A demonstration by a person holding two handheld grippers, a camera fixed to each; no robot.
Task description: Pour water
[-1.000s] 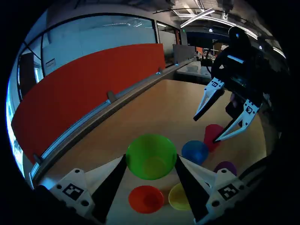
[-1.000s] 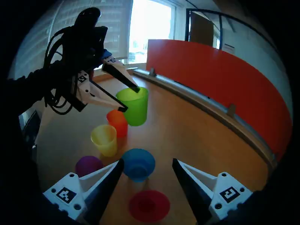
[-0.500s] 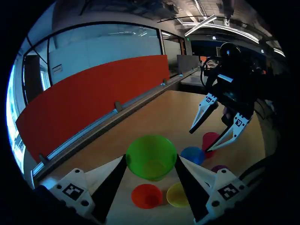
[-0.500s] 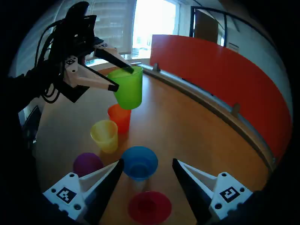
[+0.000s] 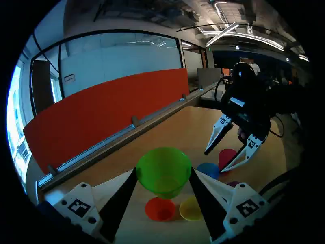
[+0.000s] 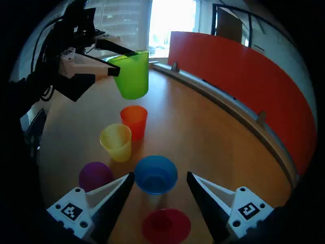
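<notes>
Clamping green cup between left gripper fingers, aloft over counter above orange cup and yellow cup, right gripper fingers spread, empty, framing blue cup.

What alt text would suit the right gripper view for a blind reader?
The left gripper holds a green cup in the air above a wooden table. On it stand an orange cup, yellow cup, purple cup, blue cup and red cup, near the open right gripper.
</notes>
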